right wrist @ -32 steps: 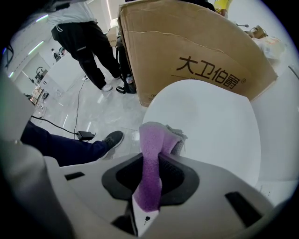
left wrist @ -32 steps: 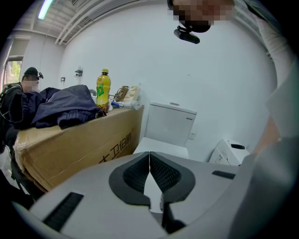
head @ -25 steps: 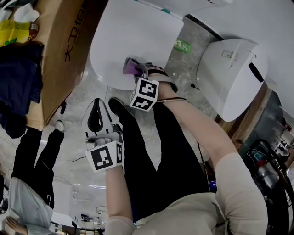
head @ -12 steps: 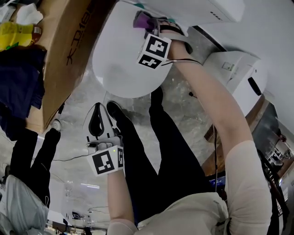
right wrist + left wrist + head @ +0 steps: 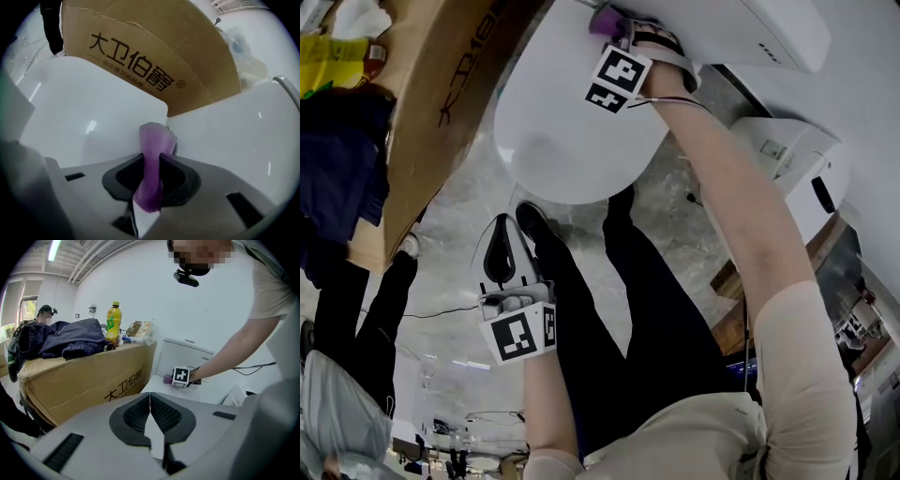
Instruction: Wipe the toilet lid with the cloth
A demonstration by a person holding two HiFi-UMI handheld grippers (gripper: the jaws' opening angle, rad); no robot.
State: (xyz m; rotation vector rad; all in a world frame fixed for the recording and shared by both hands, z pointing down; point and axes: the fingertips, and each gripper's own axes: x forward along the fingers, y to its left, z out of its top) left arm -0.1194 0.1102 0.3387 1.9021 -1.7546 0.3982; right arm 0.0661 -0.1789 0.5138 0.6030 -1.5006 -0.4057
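The white oval toilet lid (image 5: 572,122) is shut and lies below the tank (image 5: 741,28). My right gripper (image 5: 621,28) is at the lid's back edge, next to the tank, shut on a purple cloth (image 5: 602,20). In the right gripper view the cloth (image 5: 152,157) hangs pinched between the jaws and its front end touches the lid (image 5: 84,108). My left gripper (image 5: 501,234) hangs apart from the toilet, over the floor in front of it. Its jaws (image 5: 150,404) are shut with nothing between them.
A big cardboard box (image 5: 441,103) stands close to the toilet's left side, with dark clothes (image 5: 337,159) and a yellow bottle (image 5: 112,324) on top. A white bin (image 5: 797,178) stands to the right. Another person's legs (image 5: 356,309) are at the left.
My right gripper has carried the purple cloth from the lid's front edge across the lid to its back edge by the tank. The left gripper has hardly moved.
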